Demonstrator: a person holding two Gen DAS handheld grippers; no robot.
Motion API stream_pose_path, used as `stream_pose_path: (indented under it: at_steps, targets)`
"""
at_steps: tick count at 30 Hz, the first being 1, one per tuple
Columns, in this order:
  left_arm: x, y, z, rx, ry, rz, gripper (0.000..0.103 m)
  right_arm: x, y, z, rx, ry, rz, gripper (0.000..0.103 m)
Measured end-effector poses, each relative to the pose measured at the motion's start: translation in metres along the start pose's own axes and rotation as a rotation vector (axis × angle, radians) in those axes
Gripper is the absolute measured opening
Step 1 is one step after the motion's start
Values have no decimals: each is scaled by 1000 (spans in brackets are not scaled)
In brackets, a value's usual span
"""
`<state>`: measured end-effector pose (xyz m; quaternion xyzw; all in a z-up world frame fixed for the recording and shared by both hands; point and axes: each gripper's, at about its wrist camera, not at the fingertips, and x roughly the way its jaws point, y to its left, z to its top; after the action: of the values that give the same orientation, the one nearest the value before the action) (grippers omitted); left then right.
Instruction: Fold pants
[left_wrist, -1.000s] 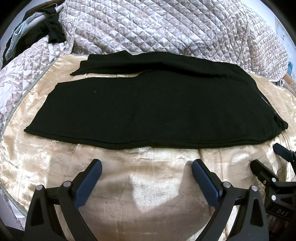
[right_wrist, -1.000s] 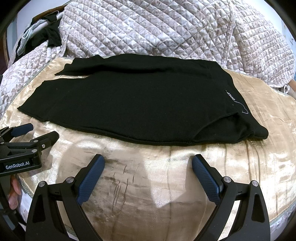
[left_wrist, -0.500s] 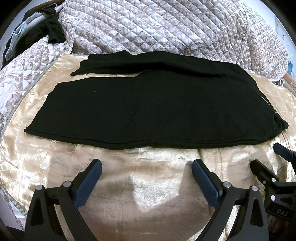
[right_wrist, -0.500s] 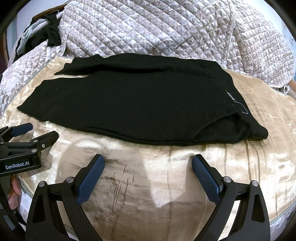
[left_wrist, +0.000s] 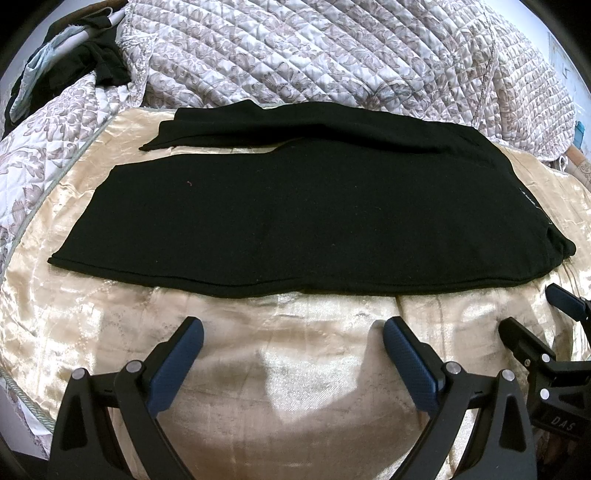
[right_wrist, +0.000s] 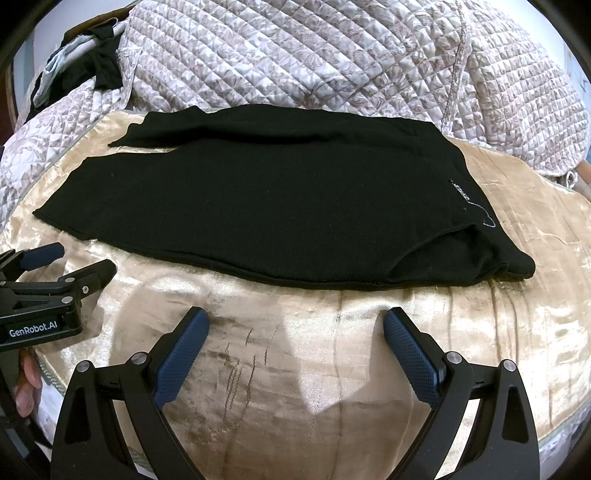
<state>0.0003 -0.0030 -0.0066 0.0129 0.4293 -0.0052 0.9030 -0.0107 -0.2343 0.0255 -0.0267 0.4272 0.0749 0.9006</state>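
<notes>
Currently: black pants (left_wrist: 303, 221), flat on gold bedspread (left_wrist: 258, 387).
Long axis left-right; waistband right, leg hems left. Left gripper (left_wrist: 293, 345) and right gripper (right_wrist: 295, 332): spread wide, empty, near hem-side edge, apart from cloth.

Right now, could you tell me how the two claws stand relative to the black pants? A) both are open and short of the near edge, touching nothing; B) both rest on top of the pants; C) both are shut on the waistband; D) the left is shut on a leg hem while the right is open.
A: the left claw and right claw gape open over the gold bedspread, short of the pants.
</notes>
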Motion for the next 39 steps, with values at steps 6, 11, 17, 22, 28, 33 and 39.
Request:
stream_pose_path:
  at_steps: [6,11,17,22,28,33,39]
  targets:
    - [0,0,0,0,0,0,99,0,0,0,0,0,-1,96]
    - [2,0,-1,0,-2,1,99,0,0,0,0,1,-1,96]
    - [1,0,-1,0,-1,1,99,-1,1,2,-1,2,-2,96]
    - [1,0,-1,0,-2,2,99,1,0,0,1,5,-2,96]
    - [2,0,-1,2,-3,1,99,0,0,0,3,6,-1,96]
    - [3,0,-3,2,-4,1,100,2,-1,0,5,8,1,96]
    - [3,1,-4,3,-4,2,100,4,-1,0,7,13,2,96]
